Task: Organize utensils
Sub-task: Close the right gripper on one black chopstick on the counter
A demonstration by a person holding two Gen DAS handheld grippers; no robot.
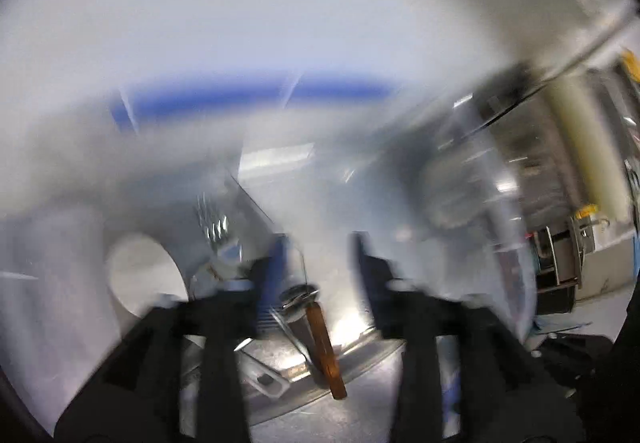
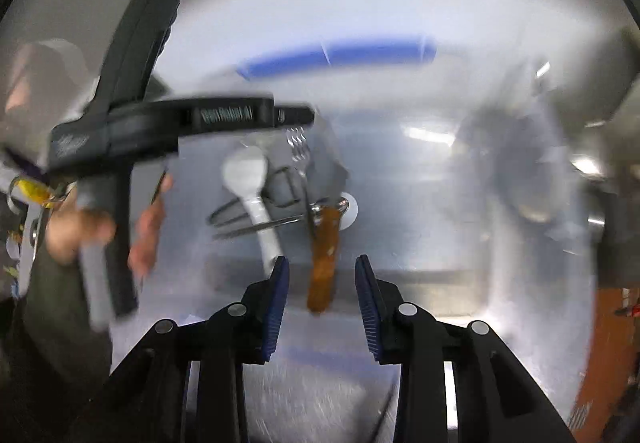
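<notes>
Both views are blurred by motion. A pile of utensils lies in a steel sink [image 2: 420, 283]: a brown wooden-handled tool [image 2: 324, 263], a white spoon [image 2: 246, 173], a fork [image 2: 298, 147] and thin metal pieces. My right gripper [image 2: 322, 307] is open and empty, its blue pads either side of the wooden handle's near end, above it. My left gripper [image 1: 318, 271] is open and empty over the same pile; the wooden handle [image 1: 326, 351] lies between its fingers. The white spoon [image 1: 144, 275] shows at left. The left gripper's body [image 2: 180, 123] crosses the right wrist view.
The person's hand [image 2: 100, 227] holds the left gripper's handle at left. A blue strip [image 2: 340, 55] runs along the far side beyond the sink. An orange surface [image 2: 608, 343] is at right. Shelving and a pale column [image 1: 588, 155] stand at far right.
</notes>
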